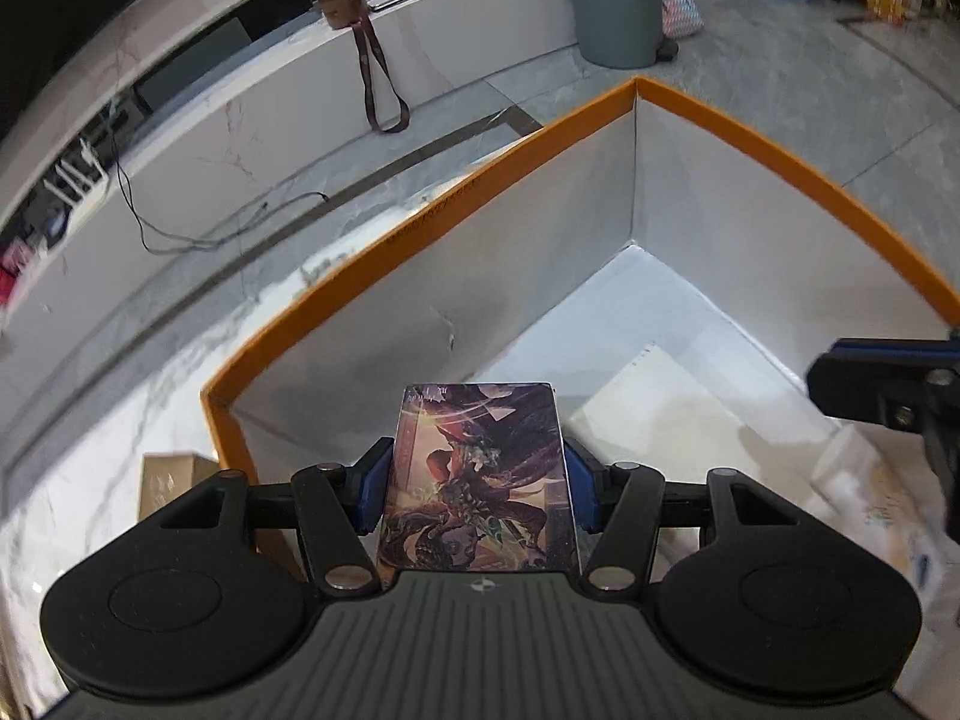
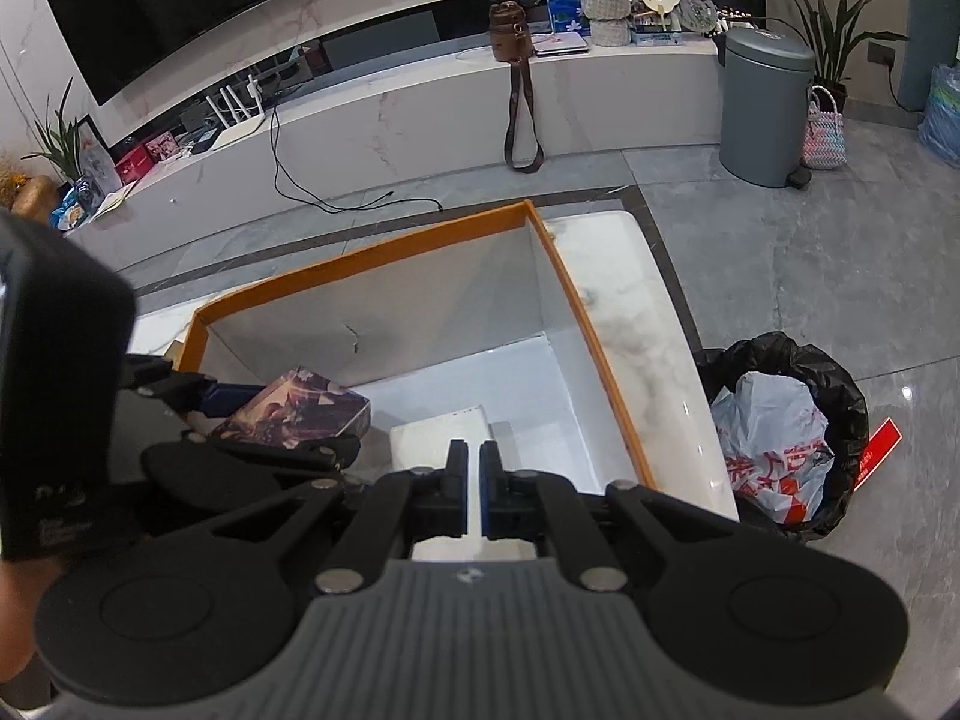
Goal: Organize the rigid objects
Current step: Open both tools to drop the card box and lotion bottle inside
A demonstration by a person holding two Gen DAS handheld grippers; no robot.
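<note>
My left gripper is shut on a flat box with dark fantasy artwork and holds it over the near left corner of an orange-rimmed white box. In the right wrist view the same artwork box shows at the left, held above the orange-rimmed box. My right gripper is shut and empty, above a white flat box that lies on the bottom of the container. That white box also shows in the left wrist view.
The container stands on a white marble table. A small tan carton sits left of the container. A black-lined bin with plastic bags stands on the floor to the right. A grey pedal bin stands farther back.
</note>
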